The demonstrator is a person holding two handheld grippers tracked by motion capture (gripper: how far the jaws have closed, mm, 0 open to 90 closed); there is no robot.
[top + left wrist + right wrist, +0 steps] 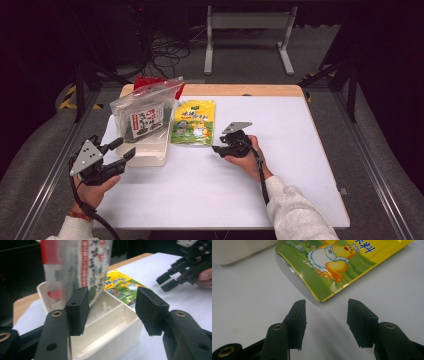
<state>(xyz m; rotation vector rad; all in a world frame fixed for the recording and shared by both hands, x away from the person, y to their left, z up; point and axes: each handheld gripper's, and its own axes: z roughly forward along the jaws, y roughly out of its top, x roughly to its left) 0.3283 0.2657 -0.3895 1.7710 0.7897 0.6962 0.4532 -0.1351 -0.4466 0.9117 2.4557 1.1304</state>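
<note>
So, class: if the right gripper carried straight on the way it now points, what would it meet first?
Most likely the yellow-green snack pouch: the right gripper, jaws open with nothing between them, aims at its near corner, just short of it.

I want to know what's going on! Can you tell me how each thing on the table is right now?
Clear bag: standing in the tray, sealed snacks inside.
White tray: open, no lid.
Yellow-green pouch: lying flat, unopened.
Left tongs: open, holding nothing.
Right tongs: open, beside the pouch's corner.
</note>
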